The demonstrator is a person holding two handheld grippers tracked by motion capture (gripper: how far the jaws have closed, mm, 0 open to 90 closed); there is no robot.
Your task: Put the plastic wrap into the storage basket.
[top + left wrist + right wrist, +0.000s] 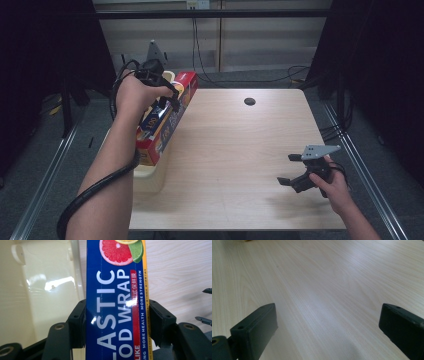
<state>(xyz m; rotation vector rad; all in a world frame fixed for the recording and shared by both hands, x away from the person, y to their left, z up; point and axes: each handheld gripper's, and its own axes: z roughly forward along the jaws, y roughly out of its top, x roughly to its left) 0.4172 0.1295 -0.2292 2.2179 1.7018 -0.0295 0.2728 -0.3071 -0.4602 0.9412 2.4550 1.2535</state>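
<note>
Wooden table (235, 150), plastic wrap box (116, 305) pinched in left gripper (117, 322), right gripper (327, 335) spread.

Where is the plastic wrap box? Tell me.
In the high view the plastic wrap box is at the table's left edge, clamped in the left tongs above the cream bin.

A pale wood tabletop (235, 160) has a dark round hole (249, 101) near its far edge. A cream plastic bin (149, 176) sits at its left side. Black cables (280, 77) trail across the grey floor (40, 165) beyond.
</note>
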